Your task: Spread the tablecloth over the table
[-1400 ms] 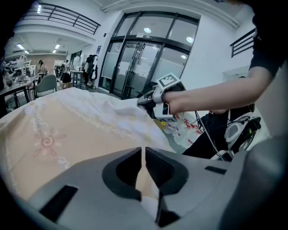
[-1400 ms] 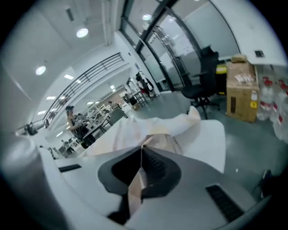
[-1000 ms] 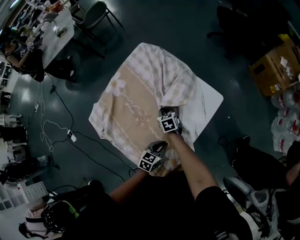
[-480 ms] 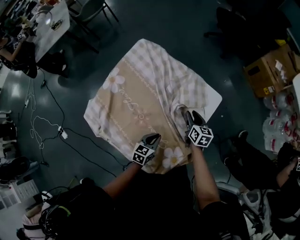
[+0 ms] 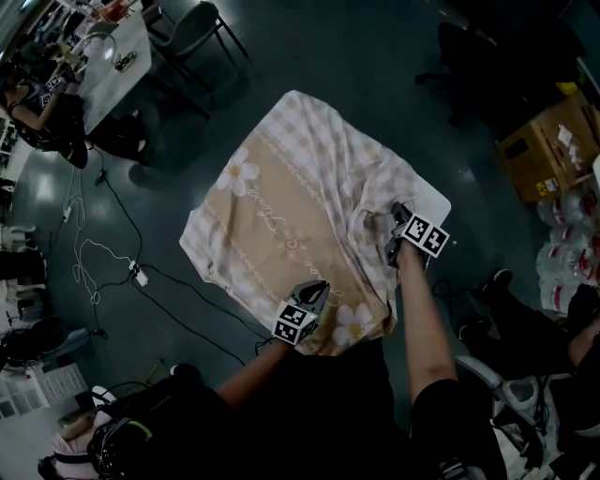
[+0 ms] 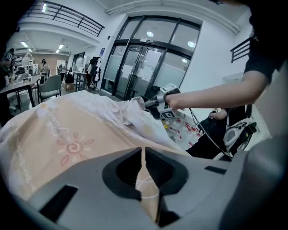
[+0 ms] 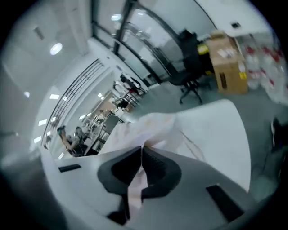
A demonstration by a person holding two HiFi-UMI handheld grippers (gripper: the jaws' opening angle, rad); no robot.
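A beige and checked tablecloth [image 5: 291, 216] with white flowers lies over the white table [image 5: 433, 201], whose right corner is still bare. Bunched folds sit on its right side. My left gripper [image 5: 314, 289] is at the near edge, shut on the hem; the left gripper view shows cloth [image 6: 67, 134] running from the shut jaws [image 6: 143, 150]. My right gripper [image 5: 397, 223] is at the bunched right side. Its jaws are closing, with a fold of cloth [image 7: 153, 126] pinched between them [image 7: 141, 150]. The bare tabletop [image 7: 216, 130] lies beyond. The right gripper [image 6: 146, 102] also shows in the left gripper view.
A cardboard box [image 5: 548, 141] and plastic bags [image 5: 574, 267] stand on the floor at the right. Cables [image 5: 103, 253] trail on the left floor. A desk [image 5: 112, 56] with people and a chair [image 5: 192, 28] is at the far left. A dark chair [image 5: 469, 47] stands beyond the table.
My right gripper has moved from the cloth's near middle out to its right side and rolled. The folded-over flap is pulled further right. The left gripper has stayed at the near hem.
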